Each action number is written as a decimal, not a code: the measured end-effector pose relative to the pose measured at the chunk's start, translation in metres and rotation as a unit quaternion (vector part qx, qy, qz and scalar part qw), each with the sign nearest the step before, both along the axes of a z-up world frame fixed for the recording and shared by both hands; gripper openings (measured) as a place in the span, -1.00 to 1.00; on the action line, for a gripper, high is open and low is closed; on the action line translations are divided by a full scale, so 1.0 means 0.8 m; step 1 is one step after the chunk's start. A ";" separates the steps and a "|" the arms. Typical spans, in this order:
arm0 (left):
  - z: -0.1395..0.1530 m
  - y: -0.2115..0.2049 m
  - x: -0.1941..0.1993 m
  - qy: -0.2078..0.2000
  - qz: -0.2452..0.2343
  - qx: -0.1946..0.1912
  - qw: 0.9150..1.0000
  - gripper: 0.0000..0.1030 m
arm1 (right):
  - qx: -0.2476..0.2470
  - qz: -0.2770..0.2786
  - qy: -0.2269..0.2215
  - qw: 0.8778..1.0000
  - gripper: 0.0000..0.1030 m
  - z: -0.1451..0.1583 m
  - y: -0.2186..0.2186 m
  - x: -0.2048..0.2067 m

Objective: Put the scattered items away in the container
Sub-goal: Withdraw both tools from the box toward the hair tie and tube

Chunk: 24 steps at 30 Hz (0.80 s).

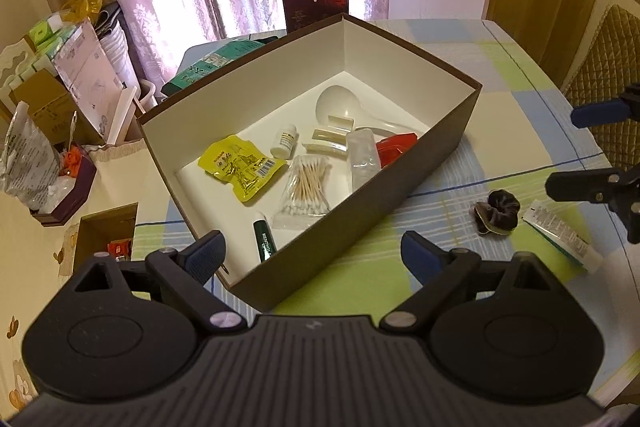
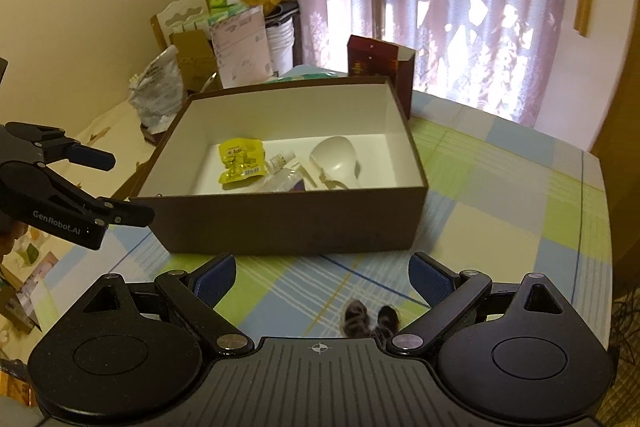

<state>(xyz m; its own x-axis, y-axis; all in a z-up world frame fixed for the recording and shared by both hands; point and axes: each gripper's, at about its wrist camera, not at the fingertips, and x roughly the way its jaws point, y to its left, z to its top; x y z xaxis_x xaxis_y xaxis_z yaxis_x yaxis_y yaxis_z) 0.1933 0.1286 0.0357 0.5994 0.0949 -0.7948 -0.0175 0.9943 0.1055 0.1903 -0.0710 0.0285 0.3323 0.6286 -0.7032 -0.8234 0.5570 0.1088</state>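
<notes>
Brown velvet, the scrunchie [image 1: 497,211] lies on the cloth just outside the box [image 1: 440,143], beside a tube [image 1: 562,235]. Soft and low, it could slip from your pads or drag the tube along if you close off-centre. Your right gripper [image 2: 322,277] hovers over it, jaws wide and empty; your left gripper [image 1: 312,253] hangs open, empty, at the box's near corner.

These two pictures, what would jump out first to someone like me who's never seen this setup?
Probably the big brown box in the middle of the checked table, already holding a yellow packet, cotton swabs and a white scoop. Next, the two open black claws, left claw and right claw. A dark hair scrunchie and a tube lie outside the box.
</notes>
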 end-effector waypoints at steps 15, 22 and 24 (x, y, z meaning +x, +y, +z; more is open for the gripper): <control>0.006 -0.054 -0.035 -0.015 -0.008 -0.012 1.000 0.80 | 0.026 -0.064 0.024 0.997 0.91 0.014 -0.116 -0.003; -0.003 -0.071 -0.049 -0.019 -0.020 -0.028 0.999 0.80 | 0.013 -0.094 0.019 0.995 0.91 0.002 -0.170 -0.015; -0.008 -0.076 -0.051 -0.021 -0.026 -0.028 0.999 0.80 | 0.003 -0.097 0.026 0.995 0.91 -0.006 -0.177 -0.021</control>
